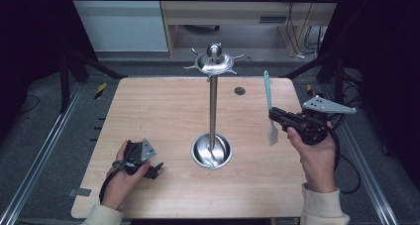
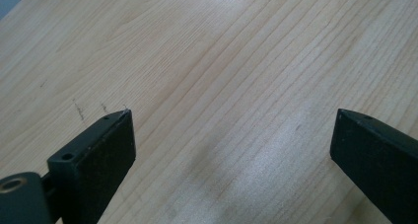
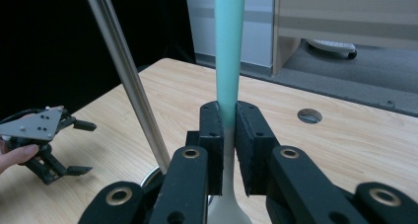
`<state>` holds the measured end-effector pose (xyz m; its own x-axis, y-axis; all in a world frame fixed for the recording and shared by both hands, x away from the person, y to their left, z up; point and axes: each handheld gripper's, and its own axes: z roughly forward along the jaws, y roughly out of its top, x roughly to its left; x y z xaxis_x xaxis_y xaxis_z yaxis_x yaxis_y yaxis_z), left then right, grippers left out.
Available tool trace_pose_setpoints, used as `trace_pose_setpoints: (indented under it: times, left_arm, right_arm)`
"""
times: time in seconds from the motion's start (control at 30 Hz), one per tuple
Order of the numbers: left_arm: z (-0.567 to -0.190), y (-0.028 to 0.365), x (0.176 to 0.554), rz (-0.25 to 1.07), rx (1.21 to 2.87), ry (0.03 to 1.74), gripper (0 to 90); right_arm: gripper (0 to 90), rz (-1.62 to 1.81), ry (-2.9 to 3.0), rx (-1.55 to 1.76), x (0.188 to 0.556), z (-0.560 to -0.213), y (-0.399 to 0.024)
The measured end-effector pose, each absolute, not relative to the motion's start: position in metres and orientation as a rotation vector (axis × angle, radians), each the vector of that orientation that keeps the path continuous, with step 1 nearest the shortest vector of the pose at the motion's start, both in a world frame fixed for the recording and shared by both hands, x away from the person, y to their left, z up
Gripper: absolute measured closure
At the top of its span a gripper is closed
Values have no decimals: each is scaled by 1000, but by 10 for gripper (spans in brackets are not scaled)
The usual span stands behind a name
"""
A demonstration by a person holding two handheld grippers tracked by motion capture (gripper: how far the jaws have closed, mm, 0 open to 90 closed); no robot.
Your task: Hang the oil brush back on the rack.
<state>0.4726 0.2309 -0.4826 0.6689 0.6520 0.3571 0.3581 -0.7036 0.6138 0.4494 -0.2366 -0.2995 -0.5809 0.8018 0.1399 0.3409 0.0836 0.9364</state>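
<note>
Your right tongs [image 1: 275, 117] are clamped on a teal-handled spatula [image 1: 269, 106], held upright above the right side of the bench [image 1: 163, 111], blade down and clear of the wood. Your left tongs [image 1: 157, 168] rest near-left on the bench, jaws wide apart, nothing between them. Obstacle: a tall steel stand [image 1: 213, 106] at the centre, round base [image 1: 212, 150] on the bench, hooked disc [image 1: 214, 62] on top. Its pole sits just left of the spatula. A small dark hole [image 1: 239, 90] lies far right of the pole.
</note>
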Motion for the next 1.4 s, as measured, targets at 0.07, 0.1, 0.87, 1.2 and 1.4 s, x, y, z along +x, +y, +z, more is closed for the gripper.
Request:
trace_pose_setpoints:
  times: [0.07, 0.1, 0.87, 1.2, 1.4]
  left_arm:
    - [-482, 231, 473, 782, 2378, 783, 31]
    - [-482, 231, 473, 782, 2377, 784, 31]
    - [-483, 231, 472, 773, 2385, 782, 31]
    - [-483, 230, 472, 774, 2383, 780, 31]
    - [-483, 230, 472, 773, 2387, 779, 31]
  right_arm:
    - [823, 1519, 1954, 1116, 448, -298, -236]
    - [823, 1526, 1955, 1107, 447, -297, -236]
    - [823, 1605, 1953, 912, 427, -275, -217]
    - [822, 1590, 1957, 871, 420, -268, -209]
    - [823, 1594, 1954, 852, 416, -264, -208]
